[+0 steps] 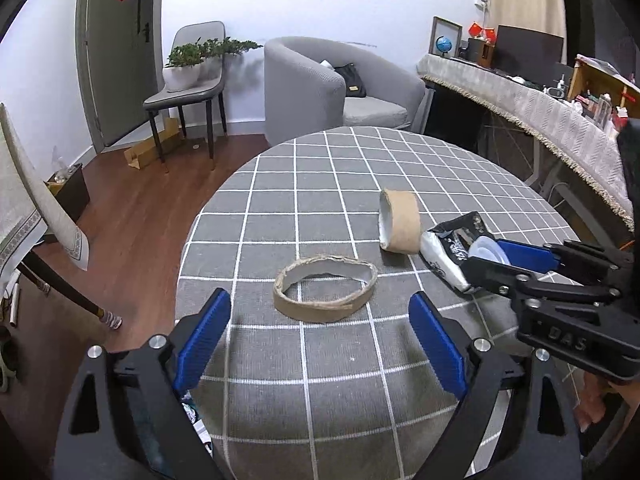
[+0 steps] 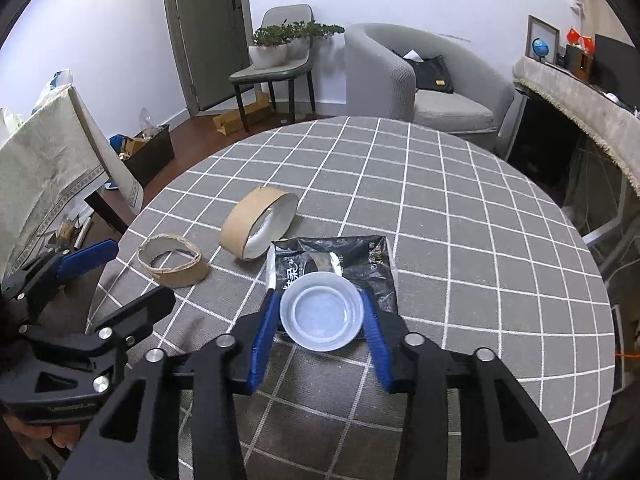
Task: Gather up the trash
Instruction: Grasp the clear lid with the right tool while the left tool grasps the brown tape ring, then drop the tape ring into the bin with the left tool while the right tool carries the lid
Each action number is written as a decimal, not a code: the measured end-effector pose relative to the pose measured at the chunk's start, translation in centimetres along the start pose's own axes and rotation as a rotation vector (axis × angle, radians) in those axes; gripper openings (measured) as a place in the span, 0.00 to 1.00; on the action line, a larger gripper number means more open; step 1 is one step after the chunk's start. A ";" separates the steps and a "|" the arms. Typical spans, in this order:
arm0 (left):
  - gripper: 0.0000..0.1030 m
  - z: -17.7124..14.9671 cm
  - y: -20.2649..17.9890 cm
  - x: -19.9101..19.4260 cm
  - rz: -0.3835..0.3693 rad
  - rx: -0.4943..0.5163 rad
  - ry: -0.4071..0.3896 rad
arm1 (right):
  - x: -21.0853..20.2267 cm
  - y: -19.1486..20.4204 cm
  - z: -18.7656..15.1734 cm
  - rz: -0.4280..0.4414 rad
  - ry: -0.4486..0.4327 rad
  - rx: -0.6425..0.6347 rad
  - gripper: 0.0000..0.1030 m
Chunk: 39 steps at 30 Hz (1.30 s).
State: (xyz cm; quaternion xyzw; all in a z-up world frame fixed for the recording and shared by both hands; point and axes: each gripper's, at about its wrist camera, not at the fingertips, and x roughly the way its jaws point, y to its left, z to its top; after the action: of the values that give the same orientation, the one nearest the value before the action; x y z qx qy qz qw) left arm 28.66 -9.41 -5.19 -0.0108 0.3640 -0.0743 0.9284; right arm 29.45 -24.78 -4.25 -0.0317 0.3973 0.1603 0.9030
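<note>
Plastic lid sits clamped between down-tilted right gripper fingers.

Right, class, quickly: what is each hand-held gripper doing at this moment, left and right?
Left hand-held gripper: open, empty, its jaws wide before the flat cardboard ring.
Right hand-held gripper: closed on the clear plastic lid.

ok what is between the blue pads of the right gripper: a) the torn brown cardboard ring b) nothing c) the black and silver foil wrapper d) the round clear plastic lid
d: in the right wrist view the right gripper has its blue pads pressed on either side of the round clear plastic lid.
</note>
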 end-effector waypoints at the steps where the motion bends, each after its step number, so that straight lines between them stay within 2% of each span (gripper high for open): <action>1: 0.90 0.2 0.1 0.1 0.001 -0.004 -0.003 | -0.2 -0.1 0.1 0.011 -0.010 0.006 0.39; 7: 0.89 1.0 0.2 0.9 0.027 -0.006 0.008 | -1.0 -0.5 0.1 0.037 -0.042 0.025 0.39; 12: 0.87 1.4 0.3 1.3 0.034 -0.012 0.022 | -2.2 -1.7 0.9 0.069 -0.104 0.078 0.39; 16: 0.86 1.3 -0.1 2.3 0.036 0.000 0.054 | -2.7 -2.3 1.4 0.080 -0.137 0.112 0.39; 18: 0.81 1.3 -0.3 2.7 0.045 0.008 0.070 | -2.8 -2.4 1.7 0.086 -0.147 0.119 0.39; 21: 0.80 1.3 -0.2 3.0 0.050 0.012 0.079 | -2.9 -2.0 2.1 0.096 -0.153 0.113 0.39; 24: 0.60 1.2 -0.2 3.1 0.043 0.027 0.083 | -3.2 -1.4 2.7 0.104 -0.164 0.096 0.39; 31: 0.59 1.0 0.1 2.4 0.003 0.017 0.075 | -3.4 -0.5 3.5 0.101 -0.167 0.057 0.39; 39: 0.59 1.0 1.6 0.0 0.011 -0.006 0.037 | -3.5 0.3 3.8 0.119 -0.167 0.060 0.39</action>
State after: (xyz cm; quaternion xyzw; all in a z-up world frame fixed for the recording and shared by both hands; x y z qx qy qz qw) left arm 29.49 -7.89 -4.56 -0.0103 0.3814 -0.0683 0.9218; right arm 29.80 -24.71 0.90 0.0326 0.3262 0.2039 0.9225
